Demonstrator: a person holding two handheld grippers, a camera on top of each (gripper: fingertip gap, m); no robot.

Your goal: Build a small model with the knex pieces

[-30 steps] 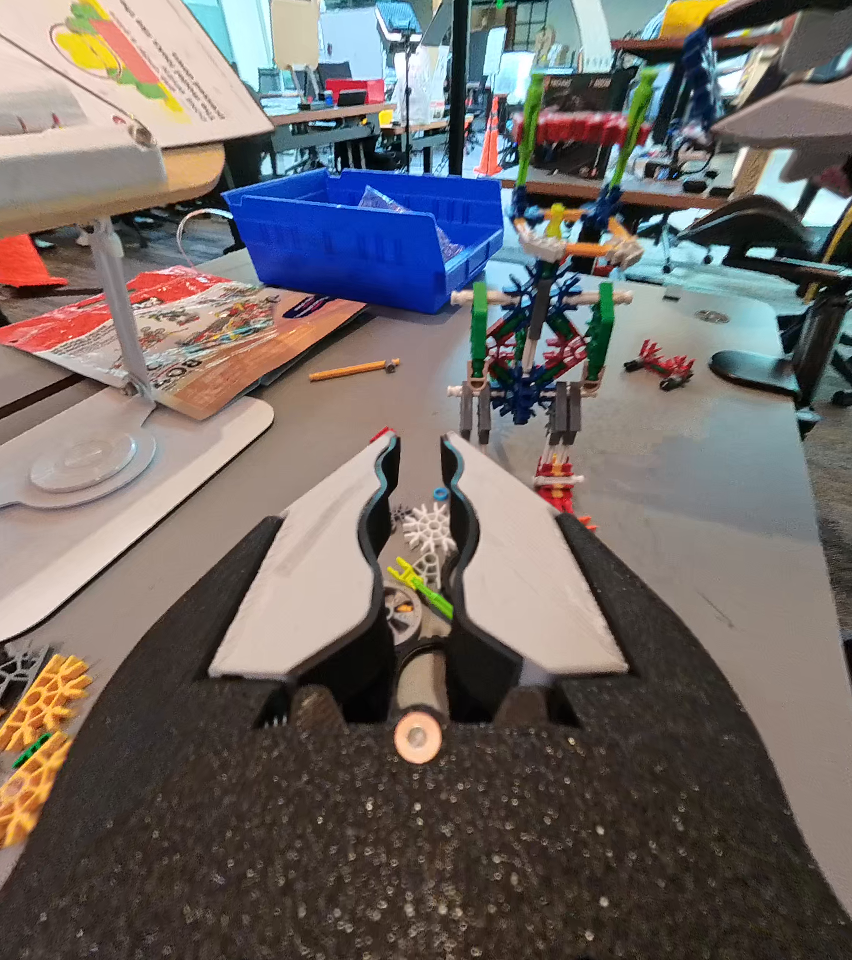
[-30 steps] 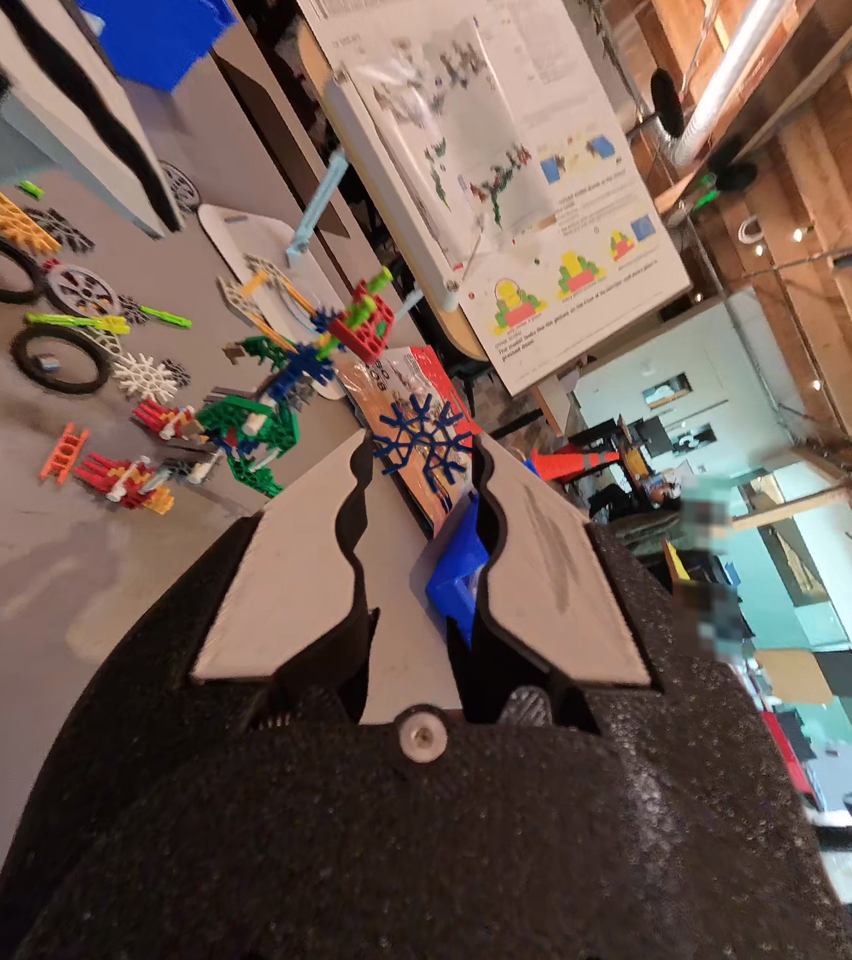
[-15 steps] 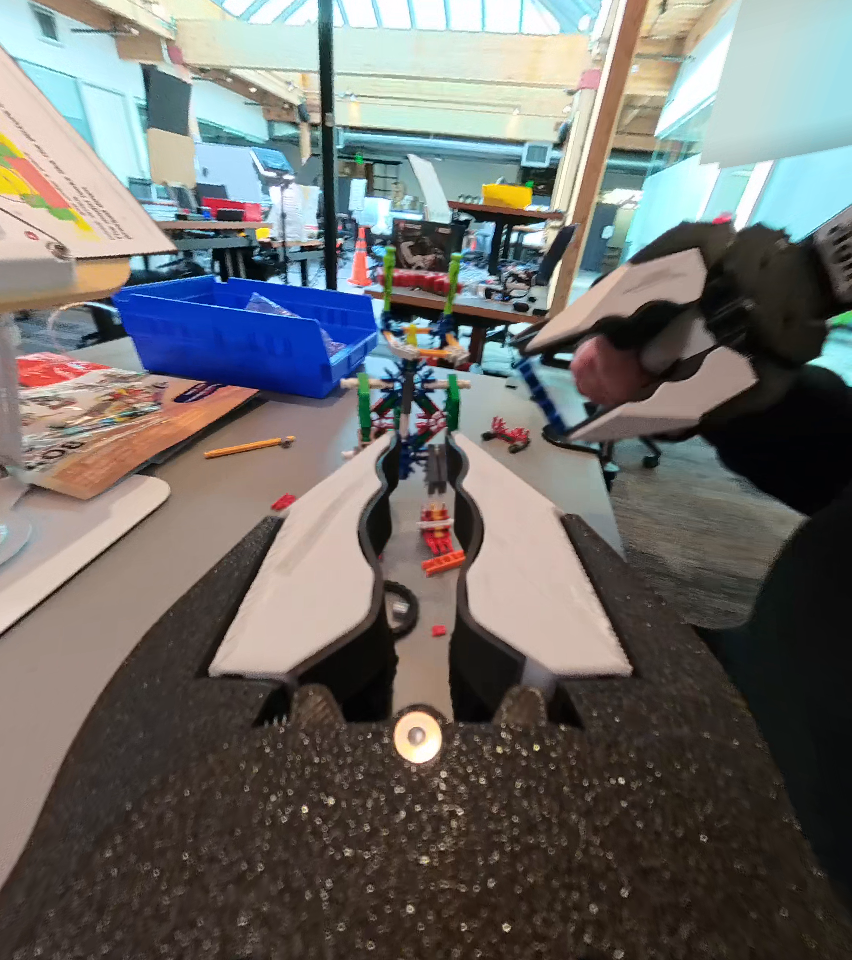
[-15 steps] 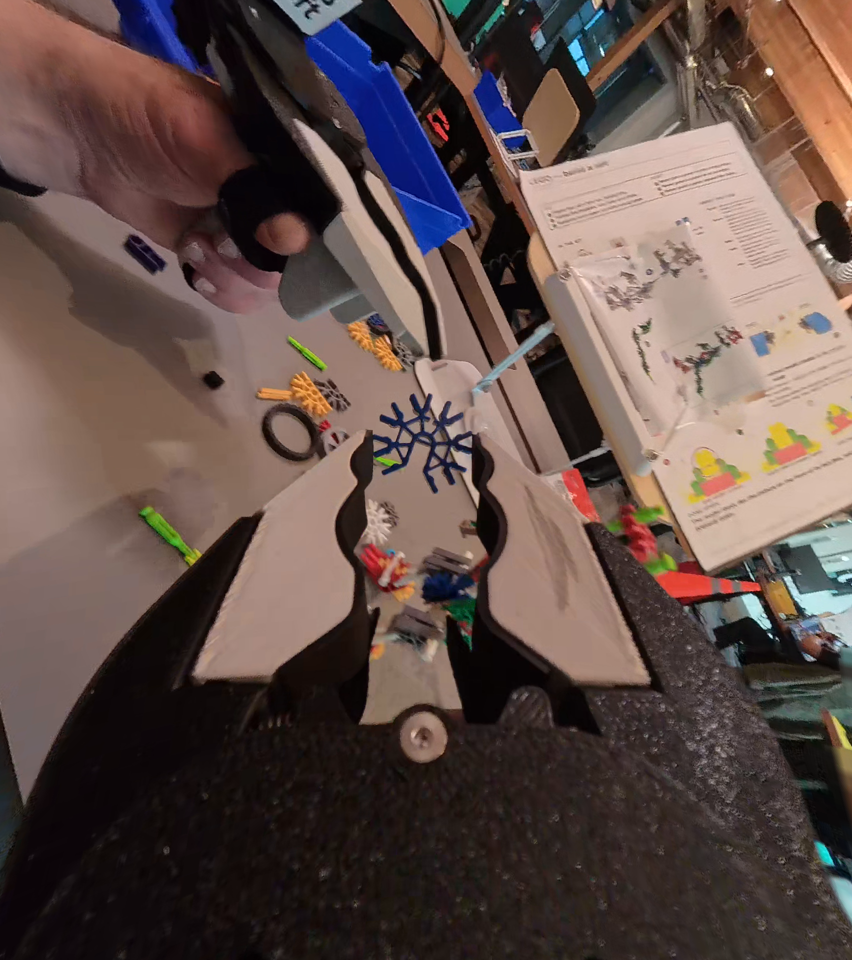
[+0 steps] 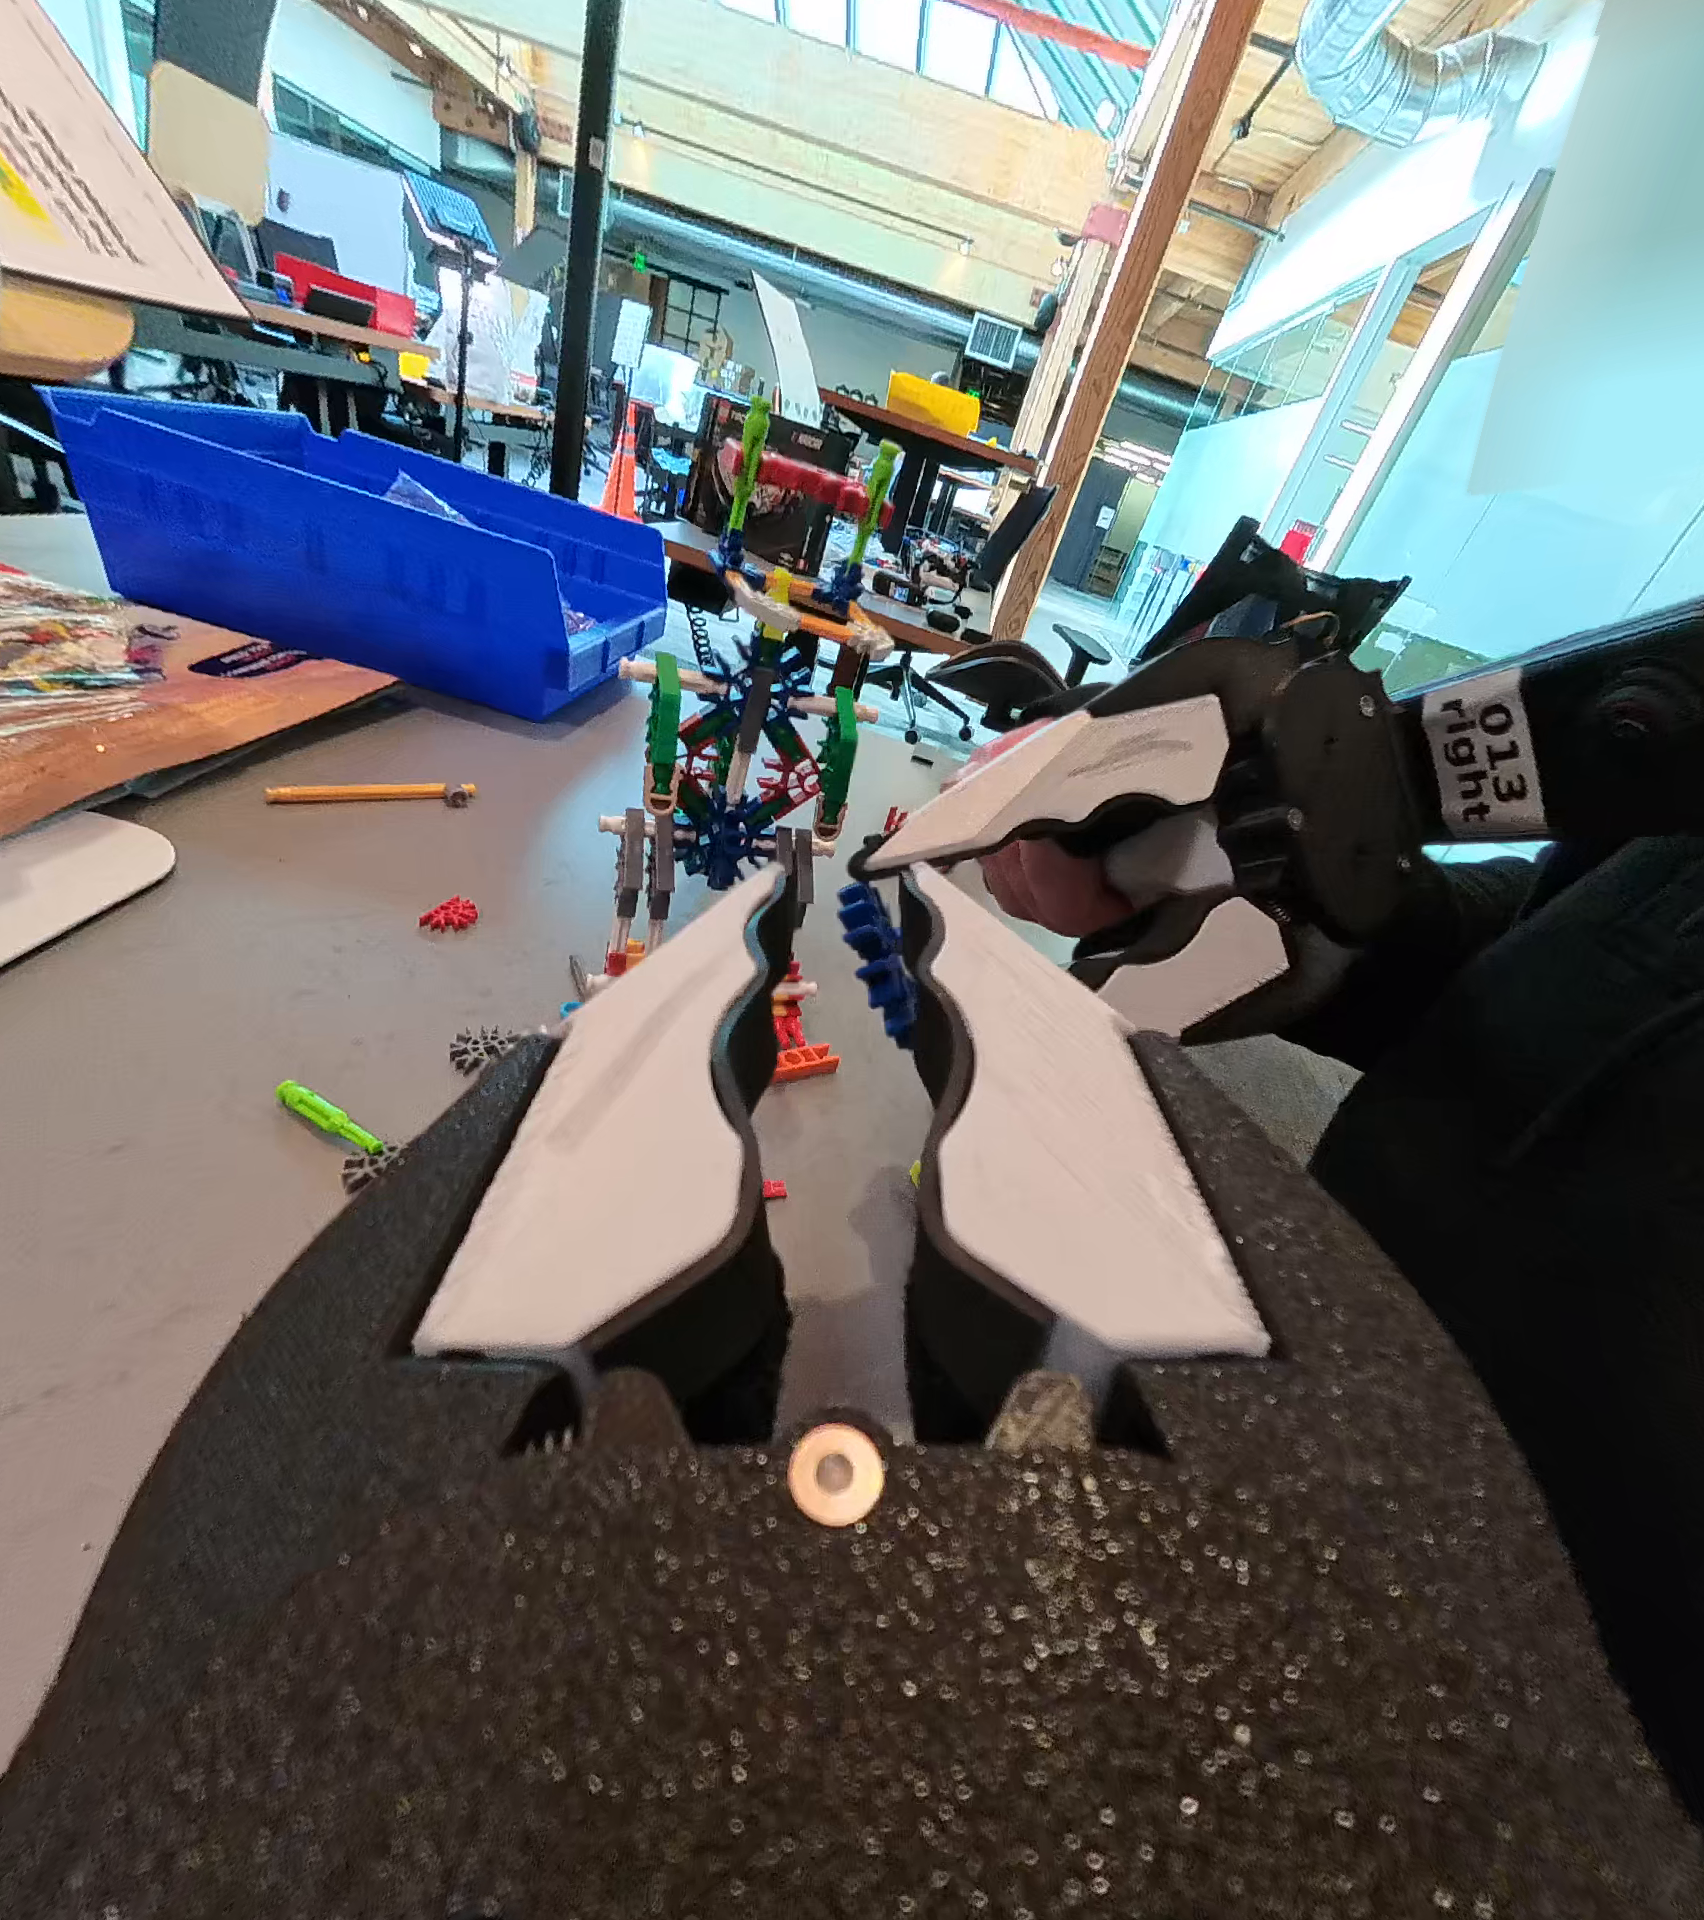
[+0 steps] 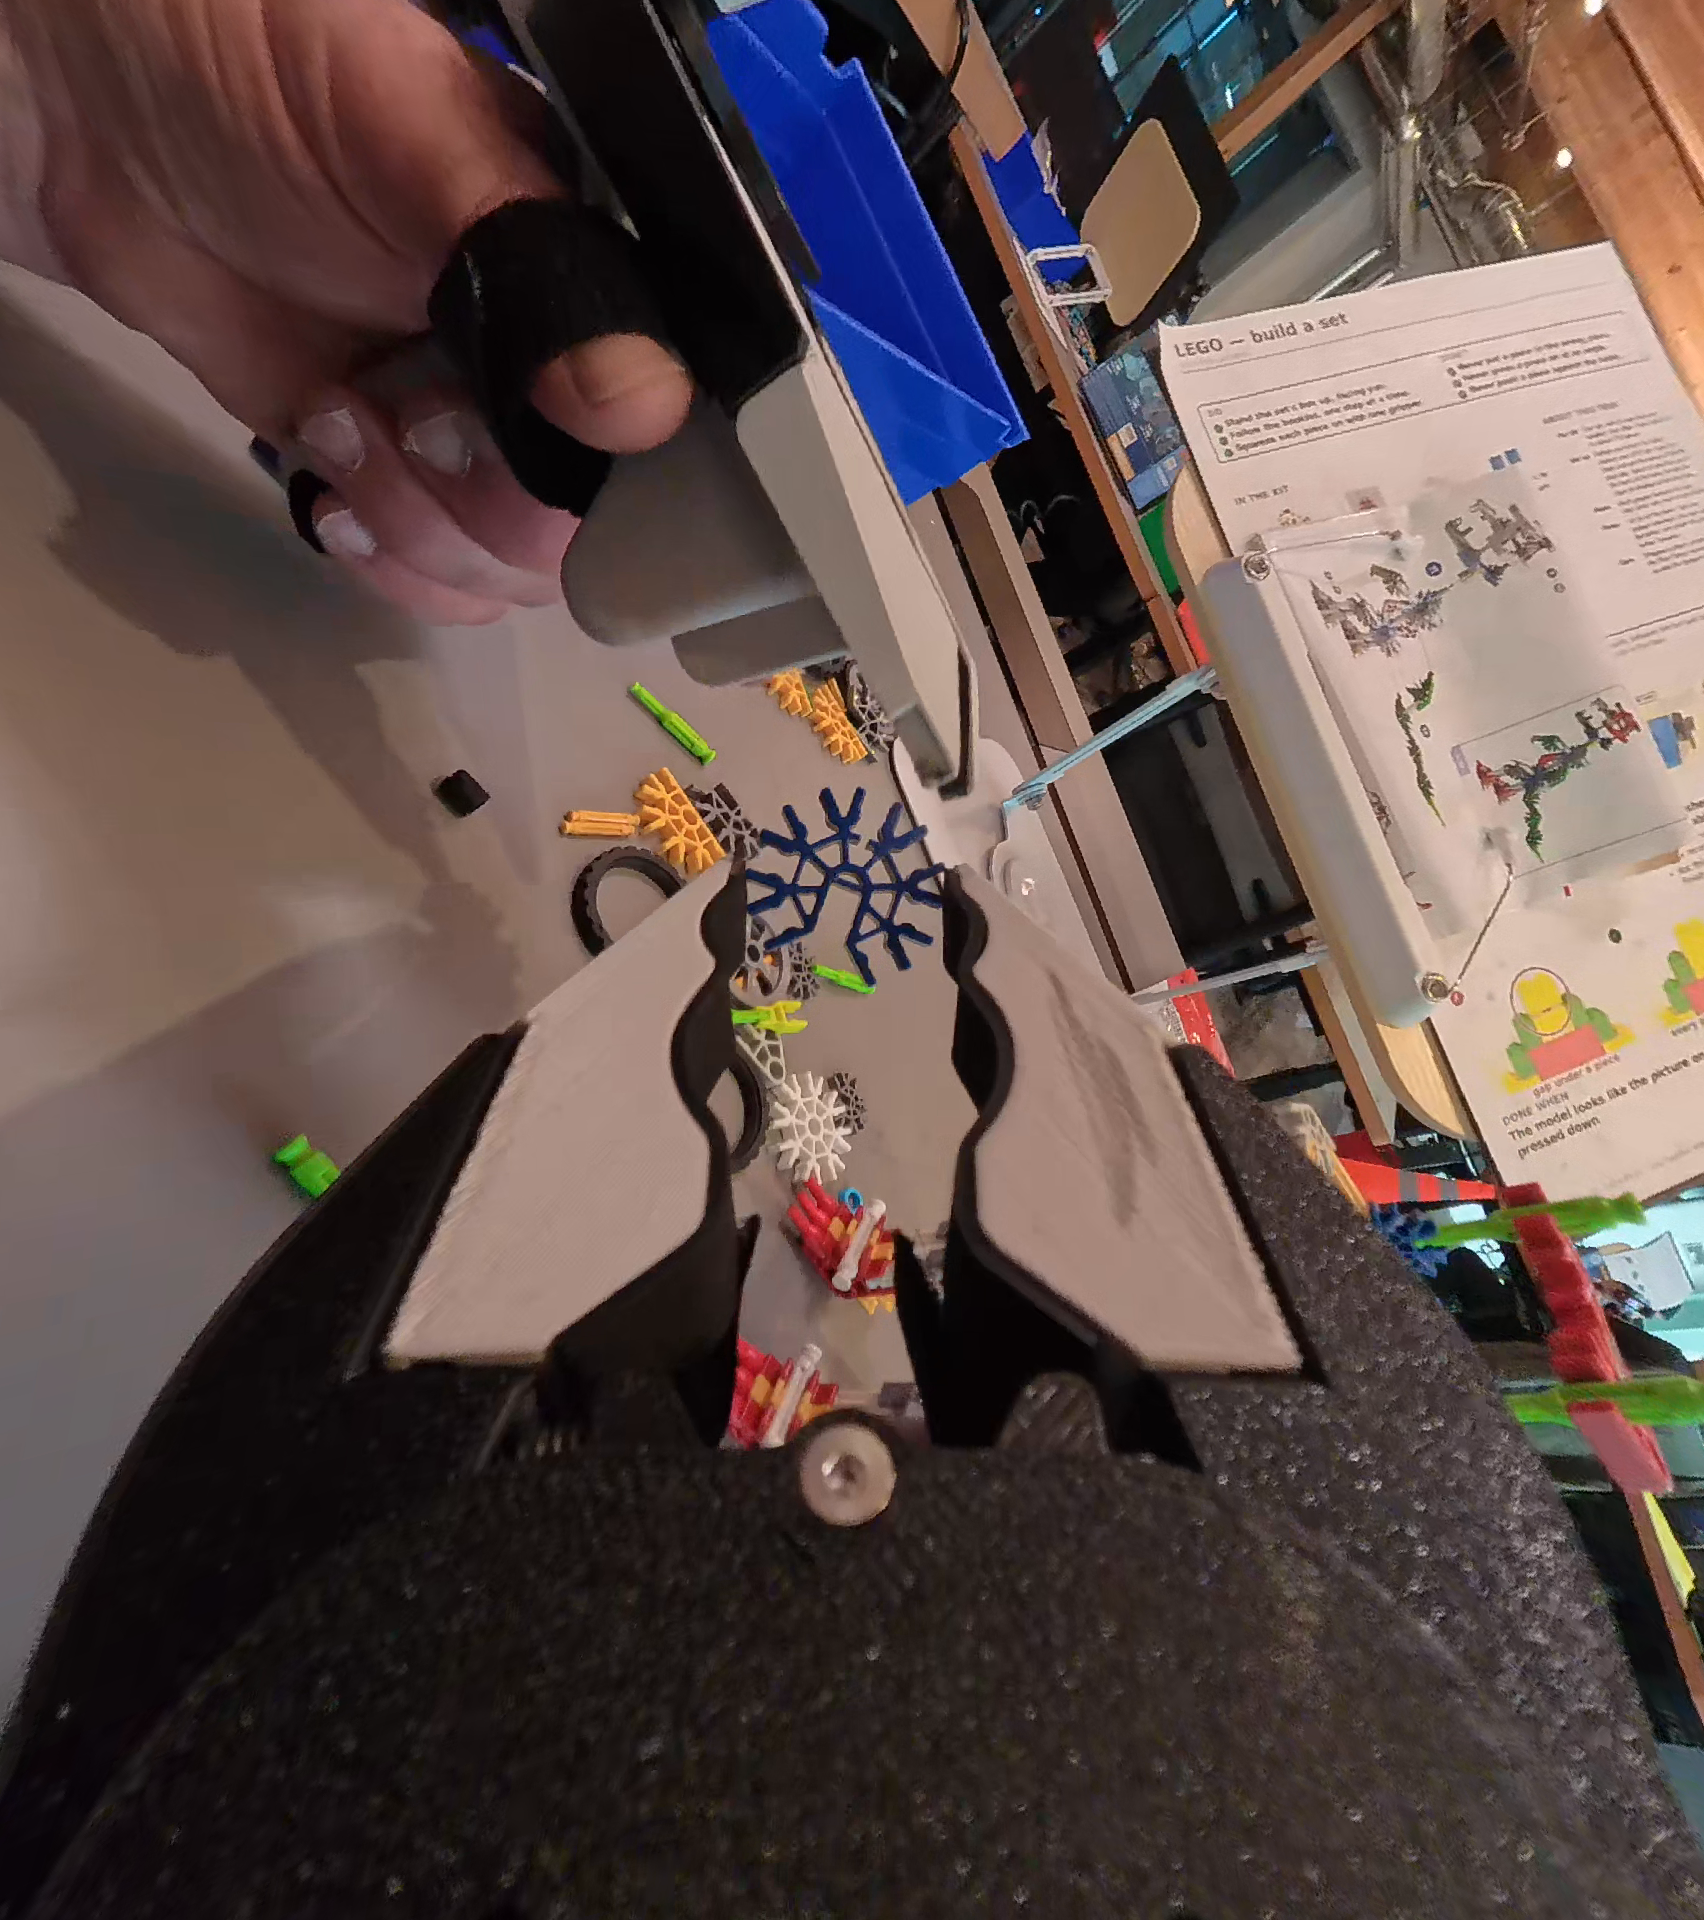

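Between the right tongs (image 6: 843, 899) tips: dark blue snowflake connector (image 6: 843, 883), pinched at its edges, lifted off the grey worktop (image 6: 152, 935). Same connector seen edge-on in the left wrist view, sitting in the gap of the left tongs (image 5: 846, 894), close against the right finger (image 5: 1024, 1091); left tongs parted, contact with that finger hard to confirm, probably not gripping. Right tongs tips just above and beside the left tips, nearly touching. Straight ahead of the left tongs: upright rod-and-connector model (image 5: 744, 748) standing on the worktop. Ahead-left of it: blue bin (image 5: 349, 561); nearer, orange rod (image 5: 365, 795) and red connector (image 5: 448, 914). Below the right tongs gap: white snowflake connector (image 6: 806, 1127), black tyre (image 6: 619, 894), yellow connectors (image 6: 682, 821), green rod (image 6: 671, 722). Right of the right tongs: instruction sheet on stand (image 6: 1513, 675).
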